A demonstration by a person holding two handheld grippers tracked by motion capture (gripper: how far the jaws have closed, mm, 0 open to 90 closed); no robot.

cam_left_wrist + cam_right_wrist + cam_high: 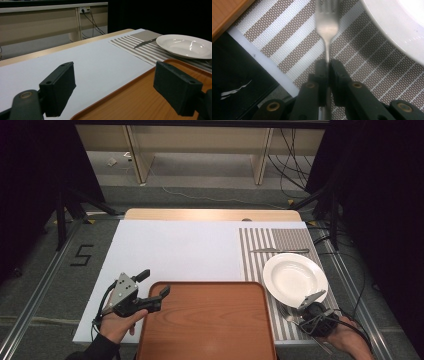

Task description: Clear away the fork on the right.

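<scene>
On the white bench (170, 250) we see our left tongs (156, 283) spread wide over the corner of the wooden tray (207, 320). Our right tongs (328, 65) pinch a fork (327, 25) above the striped mat (367, 67), beside the plate (295, 277).

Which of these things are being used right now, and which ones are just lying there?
In use:
- fork, pinched by the right gripper
- wooden tray, with the open left gripper at its far left corner

Just lying there:
- white plate on the striped placemat
- knife beyond the plate
- cables on the floor beyond the table
</scene>
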